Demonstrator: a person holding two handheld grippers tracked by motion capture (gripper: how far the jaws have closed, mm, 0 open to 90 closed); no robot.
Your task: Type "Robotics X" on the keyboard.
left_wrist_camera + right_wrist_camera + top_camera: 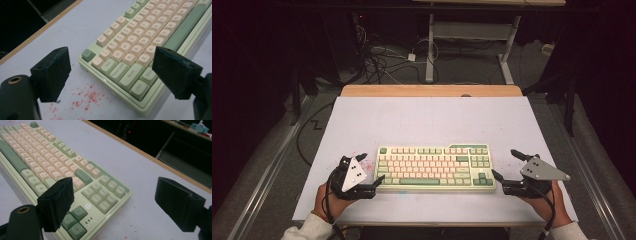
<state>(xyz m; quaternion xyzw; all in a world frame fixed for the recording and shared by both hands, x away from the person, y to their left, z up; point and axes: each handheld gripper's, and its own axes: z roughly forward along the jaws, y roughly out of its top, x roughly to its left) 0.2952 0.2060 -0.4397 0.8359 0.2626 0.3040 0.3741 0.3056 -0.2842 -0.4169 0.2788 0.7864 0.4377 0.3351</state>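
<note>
left gripper (371, 168) held wide apart at keyboard's left end, nothing gripped | keyboard (435, 167) lying flat at mid-front of table (422, 120), ungrasped | right gripper (507, 164) spread wide at right end, empty | progress judged: 2 grippers positioned, grasp and lift left

Glossy plastic keyboard (434, 168) on a matt white table (427, 117).

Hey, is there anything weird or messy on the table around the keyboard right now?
Yes: red specks are scattered on the white table just off the left end of the keyboard, between it and the left gripper. They look like a stain or crumbs. The keyboard itself sits square and looks undamaged.
</note>
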